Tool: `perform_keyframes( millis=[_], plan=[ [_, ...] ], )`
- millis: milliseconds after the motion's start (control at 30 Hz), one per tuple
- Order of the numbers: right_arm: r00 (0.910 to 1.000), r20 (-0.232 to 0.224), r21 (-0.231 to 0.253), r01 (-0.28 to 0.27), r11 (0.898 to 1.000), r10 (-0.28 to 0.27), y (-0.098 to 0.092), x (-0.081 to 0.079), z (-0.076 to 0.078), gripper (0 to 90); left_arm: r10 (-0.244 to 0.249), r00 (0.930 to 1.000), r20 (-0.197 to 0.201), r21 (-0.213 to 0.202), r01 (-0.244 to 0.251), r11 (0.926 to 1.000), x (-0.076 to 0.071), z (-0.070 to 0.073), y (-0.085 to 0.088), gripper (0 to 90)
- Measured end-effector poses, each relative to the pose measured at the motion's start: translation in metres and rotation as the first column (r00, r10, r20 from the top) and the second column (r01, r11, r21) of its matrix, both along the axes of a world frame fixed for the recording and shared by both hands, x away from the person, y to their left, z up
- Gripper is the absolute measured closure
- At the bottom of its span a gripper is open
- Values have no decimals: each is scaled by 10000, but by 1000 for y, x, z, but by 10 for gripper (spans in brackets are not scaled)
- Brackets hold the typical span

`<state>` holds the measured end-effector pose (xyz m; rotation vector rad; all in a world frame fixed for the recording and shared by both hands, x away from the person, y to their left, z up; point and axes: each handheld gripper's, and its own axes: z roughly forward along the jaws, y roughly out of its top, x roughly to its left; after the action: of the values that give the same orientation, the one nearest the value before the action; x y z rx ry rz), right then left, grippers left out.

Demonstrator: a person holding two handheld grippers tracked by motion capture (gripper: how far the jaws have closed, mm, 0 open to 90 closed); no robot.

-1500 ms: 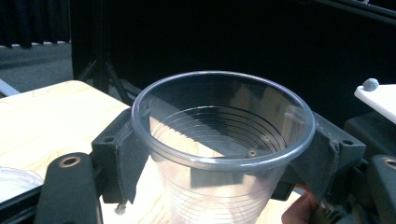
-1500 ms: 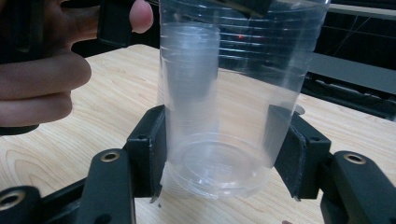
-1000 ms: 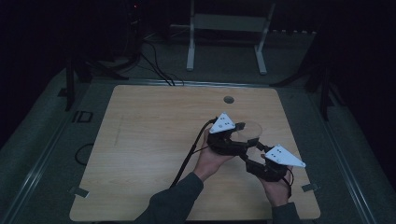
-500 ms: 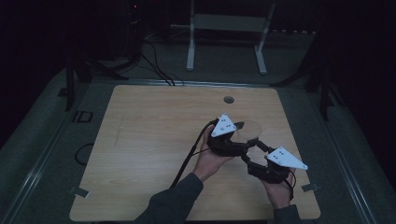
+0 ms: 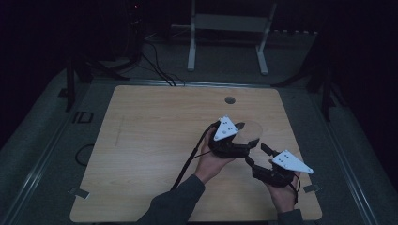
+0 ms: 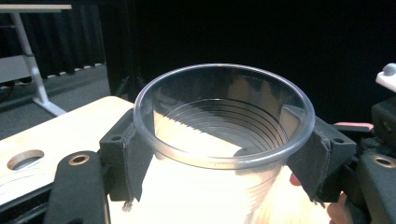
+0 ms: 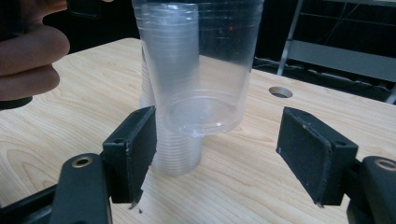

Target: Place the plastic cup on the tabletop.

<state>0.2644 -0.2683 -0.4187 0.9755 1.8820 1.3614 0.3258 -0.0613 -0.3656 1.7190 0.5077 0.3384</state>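
L hand-held gripper (image 6: 219,154): pads clamped on clear plastic cup (image 6: 223,116) just under rim, one pad each side; jaws have just been closing a little, cup between them. Cup upright, lifted; in right gripper view its base hangs above table (image 7: 56,140), partly sleeved over a stack of cups (image 7: 175,140) standing on the wood.

R hand-held gripper (image 7: 217,156): released, jaws wide, nothing gripped; cup base and stack sit at 12 o'clock of its tips, apart from pads.

High view: L gripper (image 5: 233,140) near table centre-right, R gripper (image 5: 263,161) at its 4 o'clock, close. Round hole (image 5: 230,100) in table at 12 o'clock, well apart.
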Motion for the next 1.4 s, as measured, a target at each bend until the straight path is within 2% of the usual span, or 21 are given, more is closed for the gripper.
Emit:
perform_keyframes(
  millis=[700, 1400],
  plan=[
    [9991, -32, 118, 429, 9990, -429, -14, -3, -2, 285, 190, 9995, 269, 276, -198, 9994, -2, -7, 1, 288],
    [9977, -32, 252, 678, 9974, -677, -20, -2, -3, 286, 137, 9993, 354, 313, -148, 9994, -3, -17, -1, 288]
  ],
)
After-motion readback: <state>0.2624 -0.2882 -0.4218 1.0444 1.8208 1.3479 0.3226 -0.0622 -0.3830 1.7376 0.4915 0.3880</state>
